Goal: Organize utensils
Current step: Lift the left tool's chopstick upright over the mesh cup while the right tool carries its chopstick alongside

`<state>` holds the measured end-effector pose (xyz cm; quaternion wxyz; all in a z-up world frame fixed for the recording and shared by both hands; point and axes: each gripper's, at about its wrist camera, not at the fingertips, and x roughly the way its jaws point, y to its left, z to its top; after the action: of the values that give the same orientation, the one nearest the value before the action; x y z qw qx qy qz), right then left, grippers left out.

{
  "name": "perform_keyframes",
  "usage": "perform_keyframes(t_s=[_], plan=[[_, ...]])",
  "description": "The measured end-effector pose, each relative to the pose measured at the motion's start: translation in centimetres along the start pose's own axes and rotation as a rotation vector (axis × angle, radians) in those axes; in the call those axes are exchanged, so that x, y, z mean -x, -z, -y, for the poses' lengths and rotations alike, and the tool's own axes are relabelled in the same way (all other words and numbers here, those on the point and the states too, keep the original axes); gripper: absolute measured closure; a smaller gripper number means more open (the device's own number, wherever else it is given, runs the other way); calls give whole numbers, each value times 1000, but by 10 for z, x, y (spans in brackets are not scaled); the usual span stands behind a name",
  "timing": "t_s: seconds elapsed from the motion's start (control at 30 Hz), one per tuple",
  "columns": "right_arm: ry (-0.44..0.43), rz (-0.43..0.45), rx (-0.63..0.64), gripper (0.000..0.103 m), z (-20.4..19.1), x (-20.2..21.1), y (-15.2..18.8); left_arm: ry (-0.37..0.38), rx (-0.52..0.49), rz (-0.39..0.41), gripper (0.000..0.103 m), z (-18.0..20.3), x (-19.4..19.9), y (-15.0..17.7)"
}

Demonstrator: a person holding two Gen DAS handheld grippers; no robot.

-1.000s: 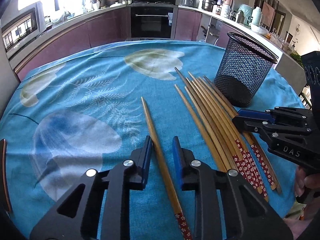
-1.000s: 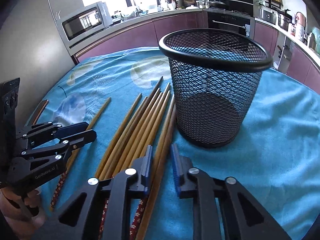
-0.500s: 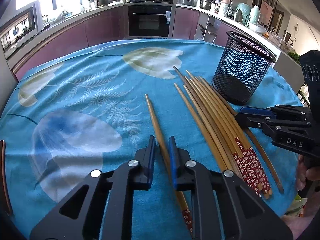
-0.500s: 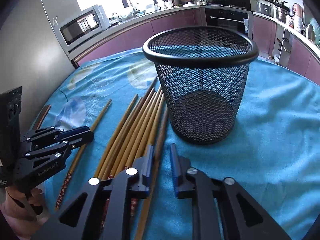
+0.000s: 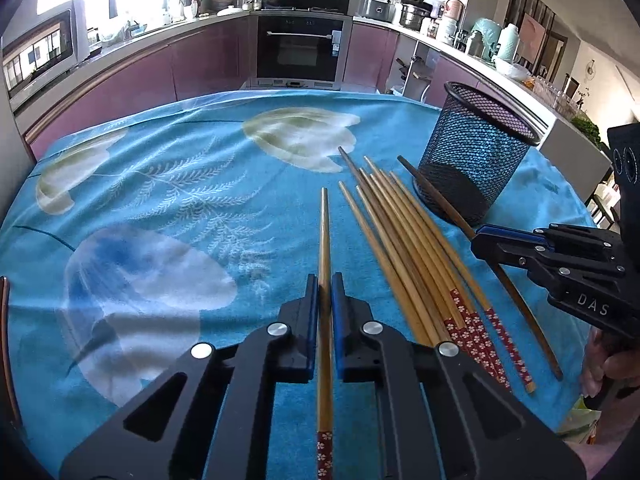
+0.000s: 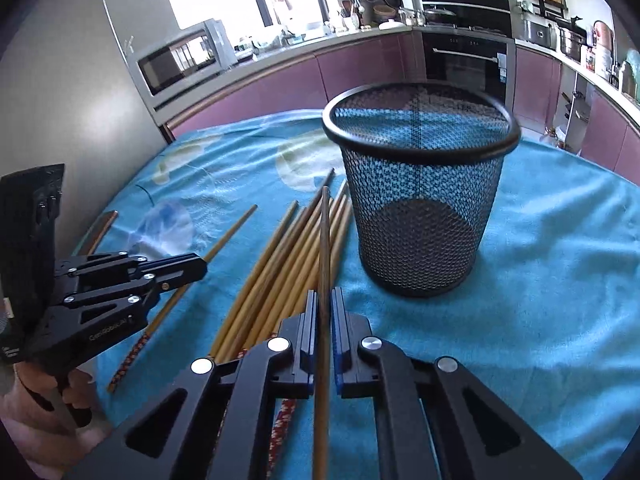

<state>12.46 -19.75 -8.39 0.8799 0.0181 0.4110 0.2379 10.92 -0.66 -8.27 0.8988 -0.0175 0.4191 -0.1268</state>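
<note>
My left gripper (image 5: pixel 325 285) is shut on a light wooden chopstick (image 5: pixel 324 240) that points away along the fingers. My right gripper (image 6: pixel 322 300) is shut on a darker brown chopstick (image 6: pixel 324 240), lifted clear of the pile. Several bamboo chopsticks (image 5: pixel 408 248) with red flowered ends lie side by side on the blue cloth, also in the right wrist view (image 6: pixel 280 264). A black mesh holder (image 6: pixel 420 184) stands upright just right of the pile, also in the left wrist view (image 5: pixel 476 160). It looks empty.
The round table wears a blue flowered cloth (image 5: pixel 160 184). The right gripper body (image 5: pixel 560 264) shows at the right edge of the left view, the left gripper body (image 6: pixel 104 296) at the left of the right view. Kitchen counters and an oven stand behind.
Both grippers have closed, each on one chopstick. Both chopsticks now line up with the fingers, and the dark one has risen off the pile. The holder looks farther away.
</note>
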Motion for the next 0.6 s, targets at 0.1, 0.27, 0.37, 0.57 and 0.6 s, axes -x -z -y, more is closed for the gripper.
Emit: perform_keyframes(t_s=[0.1, 0.27, 0.37, 0.57, 0.6], plan=[[-35, 47, -5, 97, -1, 16, -4, 40, 1, 22, 96, 2, 12, -5], [-83, 122, 4, 97, -3, 43, -10, 138, 7, 70, 96, 5, 38, -17], [-105, 171, 10, 97, -3, 60, -16, 199, 9, 105, 96, 8, 56, -27], [-135, 248, 10, 97, 1, 84, -28, 301, 7, 196, 96, 14, 97, -45], [-138, 258, 11, 97, 1, 86, -30, 312, 5, 215, 96, 15, 104, -48]])
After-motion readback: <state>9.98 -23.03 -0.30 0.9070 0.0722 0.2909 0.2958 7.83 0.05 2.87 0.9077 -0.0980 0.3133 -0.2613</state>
